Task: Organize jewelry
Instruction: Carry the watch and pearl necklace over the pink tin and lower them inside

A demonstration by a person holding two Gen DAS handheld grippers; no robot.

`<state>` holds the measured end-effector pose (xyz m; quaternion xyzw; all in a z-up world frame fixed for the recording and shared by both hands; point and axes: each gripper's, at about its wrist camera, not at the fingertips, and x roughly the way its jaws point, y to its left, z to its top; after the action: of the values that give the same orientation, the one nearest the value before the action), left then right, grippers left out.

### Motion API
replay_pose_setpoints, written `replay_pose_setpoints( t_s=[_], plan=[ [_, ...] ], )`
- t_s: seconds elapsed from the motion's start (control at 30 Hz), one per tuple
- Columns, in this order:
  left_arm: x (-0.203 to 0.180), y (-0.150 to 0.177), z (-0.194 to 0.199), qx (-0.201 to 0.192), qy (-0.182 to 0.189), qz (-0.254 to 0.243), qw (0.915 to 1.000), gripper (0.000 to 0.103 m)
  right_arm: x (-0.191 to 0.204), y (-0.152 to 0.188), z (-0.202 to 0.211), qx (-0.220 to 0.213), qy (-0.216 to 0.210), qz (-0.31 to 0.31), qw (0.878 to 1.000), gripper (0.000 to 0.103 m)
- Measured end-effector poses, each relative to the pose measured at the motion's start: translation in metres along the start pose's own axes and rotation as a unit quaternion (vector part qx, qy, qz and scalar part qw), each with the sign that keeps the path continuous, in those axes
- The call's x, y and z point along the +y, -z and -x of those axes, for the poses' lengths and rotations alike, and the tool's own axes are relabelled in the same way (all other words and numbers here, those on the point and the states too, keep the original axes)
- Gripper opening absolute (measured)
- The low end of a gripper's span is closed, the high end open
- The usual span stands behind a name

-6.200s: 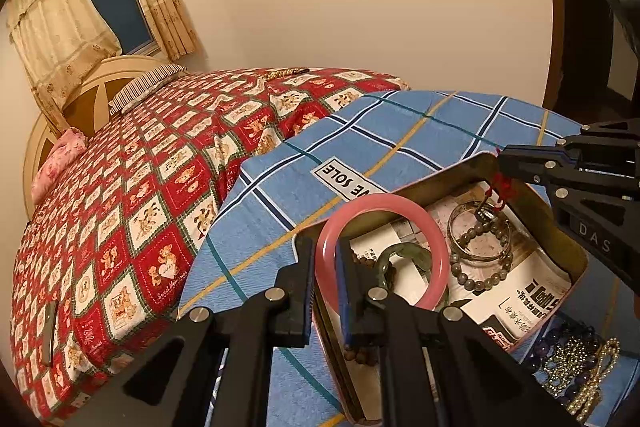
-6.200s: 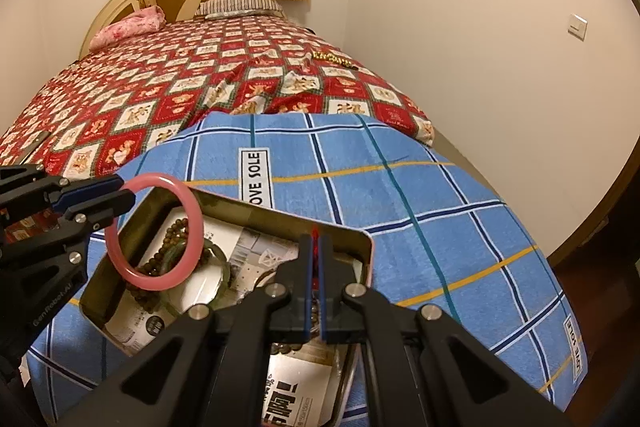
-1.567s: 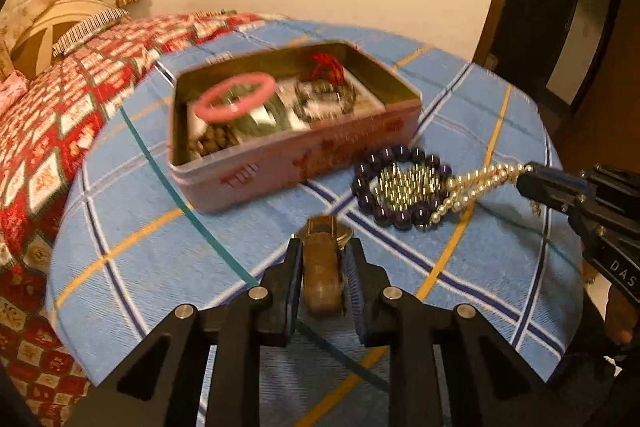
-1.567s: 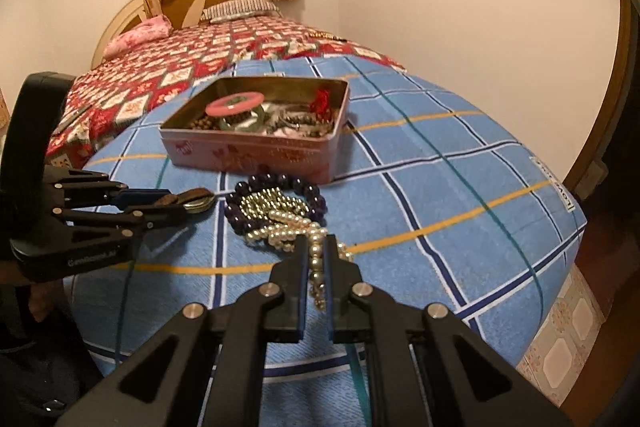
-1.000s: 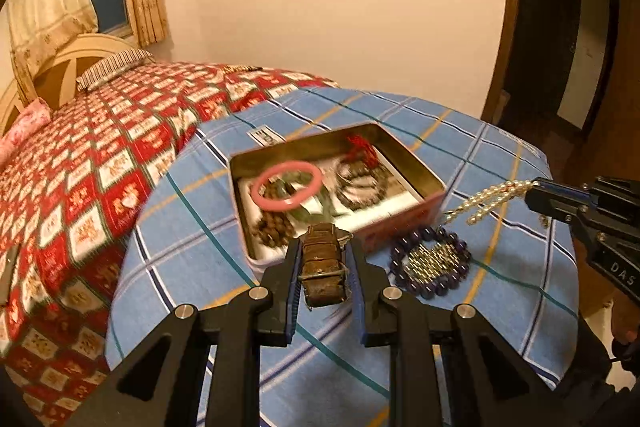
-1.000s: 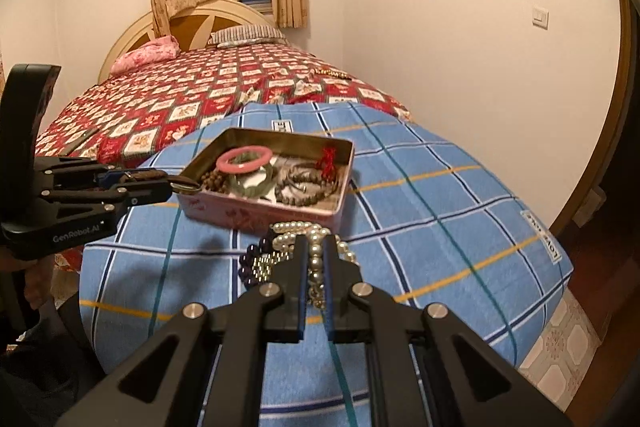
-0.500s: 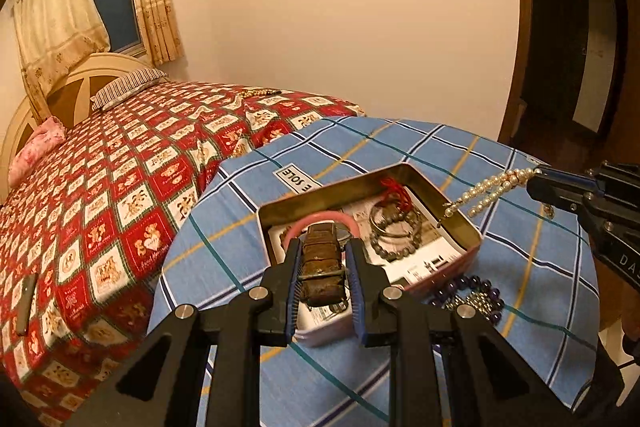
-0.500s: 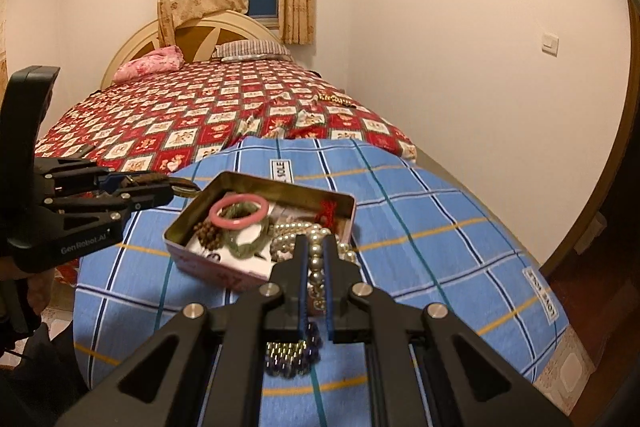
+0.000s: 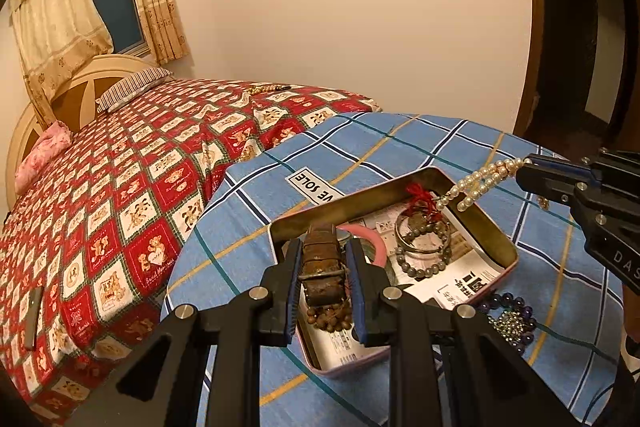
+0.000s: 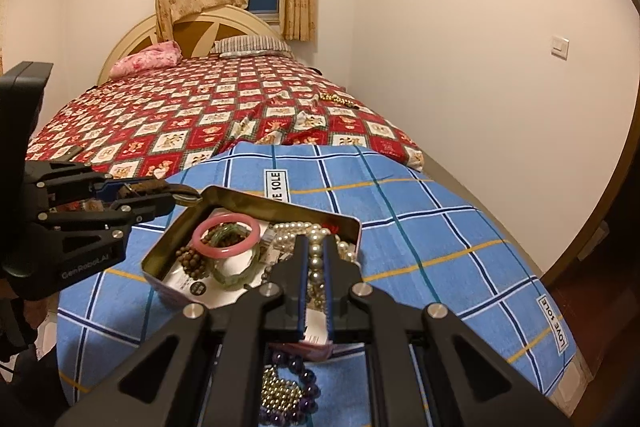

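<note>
Left gripper point(image 9: 323, 269) clamps a watch point(image 9: 322, 267) over the tin point(image 9: 496, 239).

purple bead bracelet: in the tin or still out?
Out. The purple bead bracelet lies on the blue checked cloth beside the tin; the right wrist view shows it outside the tin's near wall.

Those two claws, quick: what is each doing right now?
Left gripper: shut on a brown watch, over the tin.
Right gripper: shut on a pearl necklace.
</note>
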<state>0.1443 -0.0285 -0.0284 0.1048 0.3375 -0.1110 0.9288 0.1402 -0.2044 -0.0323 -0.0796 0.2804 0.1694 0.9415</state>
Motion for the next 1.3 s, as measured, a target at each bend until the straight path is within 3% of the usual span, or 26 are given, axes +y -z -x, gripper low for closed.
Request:
replay_pose_setpoints(
  t_s=[0.83,1.3],
  plan=[
    [0.005,-0.014,-0.041,0.019,-0.025,-0.01,0.9995,0.022,-0.008,-0.019,-0.047,0.013,0.018,-0.002,1.0,0.008],
    [0.006,-0.01,-0.063,0.039,-0.029,-0.016,0.9987,0.022,-0.009,-0.01,-0.074,0.045,0.014,-0.005,0.999,0.008]
  ],
)
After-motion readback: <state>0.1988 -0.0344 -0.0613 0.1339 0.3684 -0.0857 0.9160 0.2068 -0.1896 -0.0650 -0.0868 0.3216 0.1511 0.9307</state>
